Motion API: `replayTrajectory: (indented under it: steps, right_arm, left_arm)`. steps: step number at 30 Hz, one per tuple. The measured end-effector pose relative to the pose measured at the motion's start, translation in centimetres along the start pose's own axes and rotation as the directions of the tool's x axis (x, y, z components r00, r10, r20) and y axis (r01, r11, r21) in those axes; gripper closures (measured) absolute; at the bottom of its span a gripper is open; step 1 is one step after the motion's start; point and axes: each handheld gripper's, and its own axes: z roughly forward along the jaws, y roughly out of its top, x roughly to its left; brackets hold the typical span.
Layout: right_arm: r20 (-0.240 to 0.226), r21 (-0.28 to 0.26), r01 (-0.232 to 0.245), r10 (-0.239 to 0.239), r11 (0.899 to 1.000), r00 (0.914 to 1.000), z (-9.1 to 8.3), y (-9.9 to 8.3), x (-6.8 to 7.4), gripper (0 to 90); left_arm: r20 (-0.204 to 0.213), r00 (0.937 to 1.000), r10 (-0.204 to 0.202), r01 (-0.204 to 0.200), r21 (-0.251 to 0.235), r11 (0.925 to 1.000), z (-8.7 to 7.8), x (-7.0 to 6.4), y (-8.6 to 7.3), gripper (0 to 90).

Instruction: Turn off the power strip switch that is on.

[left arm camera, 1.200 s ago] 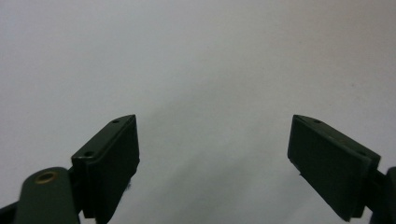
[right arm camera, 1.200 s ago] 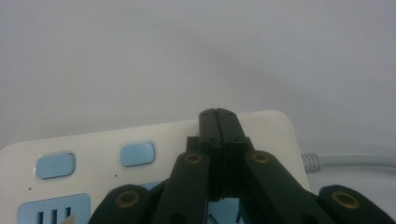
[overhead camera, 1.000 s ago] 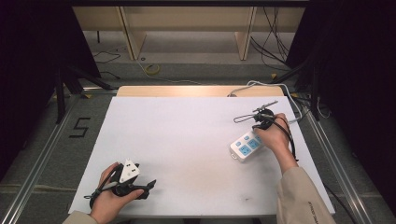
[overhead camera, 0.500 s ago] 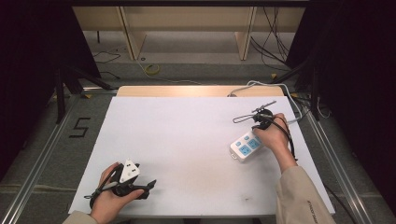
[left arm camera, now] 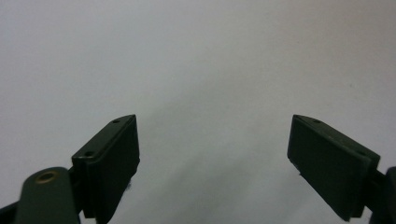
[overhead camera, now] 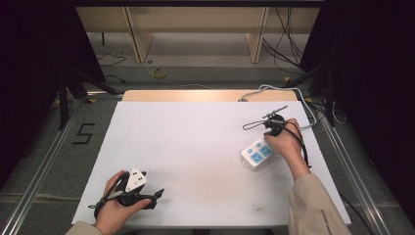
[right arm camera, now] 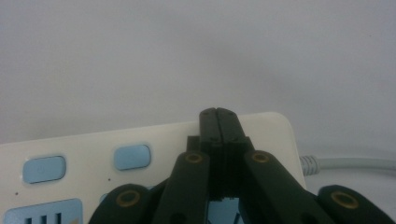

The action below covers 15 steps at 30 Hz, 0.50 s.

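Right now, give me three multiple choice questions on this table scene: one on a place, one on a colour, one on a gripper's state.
1. Where does the power strip lie on the table?
A. right side
B. left side
C. far left corner

2. What colour are the power strip's buttons?
A. red
B. light blue
C. green

3. How do the left gripper jaws stand?
A. shut
B. gripping a cable
C. wide apart

Answers: 1 A, it lies under the right gripper. 2 B, the right gripper view shows blue buttons. 3 C, bare table shows between them.

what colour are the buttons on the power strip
Light blue buttons on a white power strip, clearest in the right gripper view.
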Motion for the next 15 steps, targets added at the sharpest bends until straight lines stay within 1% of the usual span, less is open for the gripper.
replayTrajectory:
  steps: [6, 8, 15]
  right_arm:
    - [0.004, 0.001, -0.005, 0.005, 1.0, 1.0, 0.01, 0.01, 0.05, 90.0]
    - [0.012, 0.008, 0.005, -0.005, 1.0, 0.9999, 0.02, 0.08, 0.12, 90.0]
    - [0.021, 0.01, 0.007, -0.007, 1.0, 0.9998, 0.17, 0.14, 0.27, 90.0]
  left_arm:
    - [0.003, 1.0, 0.0, 0.0, 0.002, 1.0, 0.03, -0.03, 0.01, 16.4]
    - [0.003, 1.0, 0.0, 0.0, 0.002, 1.0, 0.04, -0.04, 0.0, 16.4]
    - [0.003, 1.0, -0.001, 0.001, 0.002, 1.0, 0.05, -0.04, -0.02, 16.4]
